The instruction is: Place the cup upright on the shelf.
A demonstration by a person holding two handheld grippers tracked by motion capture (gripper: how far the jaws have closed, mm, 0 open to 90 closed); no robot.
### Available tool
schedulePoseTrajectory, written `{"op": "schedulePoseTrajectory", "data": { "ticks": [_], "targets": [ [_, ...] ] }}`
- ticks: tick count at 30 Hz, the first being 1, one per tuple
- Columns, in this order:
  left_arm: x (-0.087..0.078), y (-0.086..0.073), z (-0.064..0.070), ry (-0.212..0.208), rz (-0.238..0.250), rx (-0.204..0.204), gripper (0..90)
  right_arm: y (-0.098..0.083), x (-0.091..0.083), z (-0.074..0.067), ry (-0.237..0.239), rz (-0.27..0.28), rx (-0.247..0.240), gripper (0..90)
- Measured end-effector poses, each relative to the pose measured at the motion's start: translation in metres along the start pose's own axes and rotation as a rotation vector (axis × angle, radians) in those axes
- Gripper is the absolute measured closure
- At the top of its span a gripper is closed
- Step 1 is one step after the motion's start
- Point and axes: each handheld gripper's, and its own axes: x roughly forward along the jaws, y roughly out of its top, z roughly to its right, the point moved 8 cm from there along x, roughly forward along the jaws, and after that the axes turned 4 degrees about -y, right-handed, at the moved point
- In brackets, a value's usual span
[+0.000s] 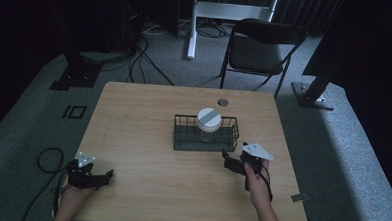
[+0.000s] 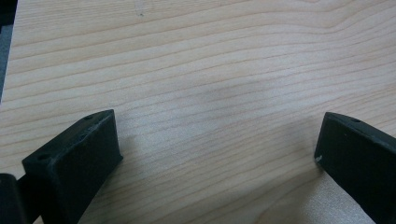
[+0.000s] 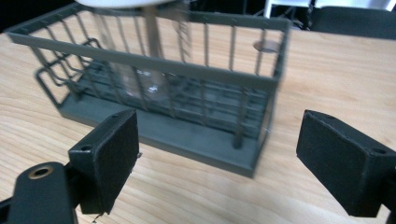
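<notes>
Wire basket (image 1: pixel 206 133) sits mid-table (image 1: pixel 149 113), with a clear jar (image 1: pixel 209 122) with white lid standing inside it. Right gripper (image 1: pixel 228 159) is just off the basket's near right corner, jaws wide, holding nothing; the right gripper view has that basket (image 3: pixel 187 84) corner close up and the jar glass (image 3: pixel 140 74) behind the bars, blurred. Left gripper (image 1: pixel 108 176) is well apart at the near left edge; its own view has jaws spread wide over bare wood (image 2: pixel 210 84).
</notes>
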Motion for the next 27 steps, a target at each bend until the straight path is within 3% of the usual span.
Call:
{"op": "schedulePoseTrajectory", "data": {
  "ticks": [13,18,27],
  "targets": [
    [0.000,0.000,0.000,0.000,0.000,0.000,0.2,-0.021,-0.001,0.035,-0.083,-0.057,0.002,12.9],
    [0.000,0.000,0.000,0.000,0.000,0.000,0.2,-0.025,0.000,0.041,-0.089,-0.068,0.009,12.9],
    [0.000,0.000,0.000,0.000,0.000,0.000,0.2,-0.038,0.002,0.064,-0.140,-0.100,0.045,12.9]
  ]
}}
